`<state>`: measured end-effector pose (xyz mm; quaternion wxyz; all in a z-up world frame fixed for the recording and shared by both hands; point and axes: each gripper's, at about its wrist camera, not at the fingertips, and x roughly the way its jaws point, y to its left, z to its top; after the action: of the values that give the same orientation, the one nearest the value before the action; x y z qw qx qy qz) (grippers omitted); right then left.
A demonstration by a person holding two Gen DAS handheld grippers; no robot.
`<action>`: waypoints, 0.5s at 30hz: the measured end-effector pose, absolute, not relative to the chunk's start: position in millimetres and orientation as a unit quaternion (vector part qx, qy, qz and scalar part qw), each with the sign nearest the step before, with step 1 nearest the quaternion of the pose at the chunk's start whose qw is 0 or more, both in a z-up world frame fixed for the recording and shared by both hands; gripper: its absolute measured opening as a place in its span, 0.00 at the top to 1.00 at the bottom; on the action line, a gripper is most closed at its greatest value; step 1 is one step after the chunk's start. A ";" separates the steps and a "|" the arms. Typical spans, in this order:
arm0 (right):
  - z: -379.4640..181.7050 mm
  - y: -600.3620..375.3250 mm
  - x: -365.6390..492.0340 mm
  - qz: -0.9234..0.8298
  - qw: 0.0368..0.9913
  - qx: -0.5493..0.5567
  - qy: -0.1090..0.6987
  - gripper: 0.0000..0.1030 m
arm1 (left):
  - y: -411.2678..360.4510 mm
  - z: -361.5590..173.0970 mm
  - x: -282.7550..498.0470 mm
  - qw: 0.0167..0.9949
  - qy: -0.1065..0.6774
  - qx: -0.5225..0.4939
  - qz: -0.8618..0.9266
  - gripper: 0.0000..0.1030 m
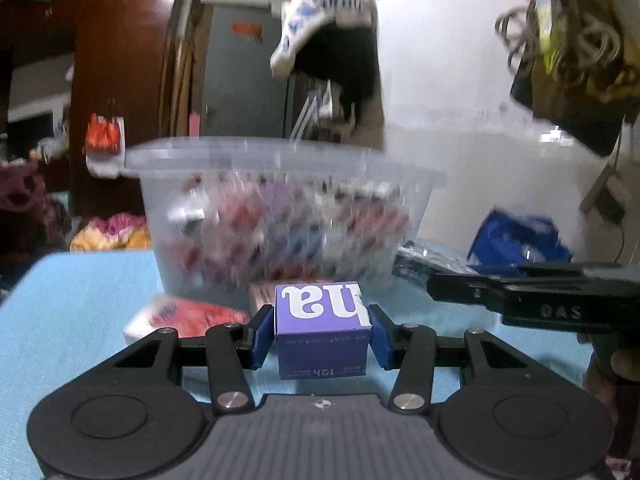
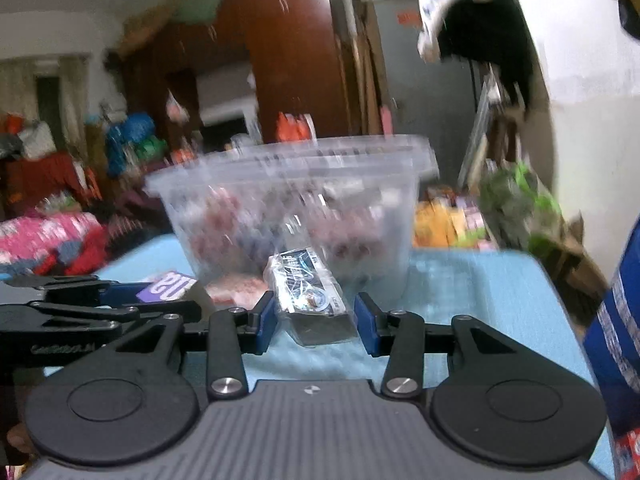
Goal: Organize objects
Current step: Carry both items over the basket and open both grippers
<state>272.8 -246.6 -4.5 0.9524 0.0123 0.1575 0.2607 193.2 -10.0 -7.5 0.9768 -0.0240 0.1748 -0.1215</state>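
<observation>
Left wrist view: left gripper (image 1: 323,334) tilted slightly down, blue pads clamped on both sides of purple box (image 1: 323,328), box lifted off blue counter (image 1: 80,292). Clear plastic tub (image 1: 288,208) at 12 o'clock, just behind box; red-white packet (image 1: 180,316) at 10 o'clock. Right wrist view: right gripper (image 2: 316,322) similarly pitched, jaws narrowed around plastic-wrapped packet (image 2: 310,300); pad contact unclear. Tub at 12 o'clock beyond packet.
</observation>
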 end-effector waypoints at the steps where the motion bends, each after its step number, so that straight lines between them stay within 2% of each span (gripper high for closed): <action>1: -2.0 -248.6 264.1 0.261 0.956 0.013 0.136 0.56 | -6.6 -4.1 187.8 0.979 0.158 -0.031 -0.128 0.49; 4: 14.7 -253.7 241.5 0.286 0.954 0.033 0.085 0.56 | 7.2 17.7 177.4 0.981 0.117 -0.061 -0.146 0.49; 8: 60.6 -240.1 243.6 0.270 0.963 0.009 0.019 0.56 | 17.3 75.7 191.2 0.987 0.068 -0.063 -0.130 0.49; 11: 93.3 -219.6 284.9 0.260 0.965 -0.014 0.027 0.56 | 22.5 109.1 231.0 0.990 0.080 -0.063 -0.100 0.49; 15: 104.3 -191.6 341.3 0.236 0.969 -0.042 0.057 0.55 | 34.0 118.1 278.0 0.990 0.094 -0.087 -0.062 0.48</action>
<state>341.3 -191.6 104.3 0.9691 -0.0422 0.0567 0.2364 278.0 34.0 118.1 0.9899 -0.0869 0.0937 -0.0616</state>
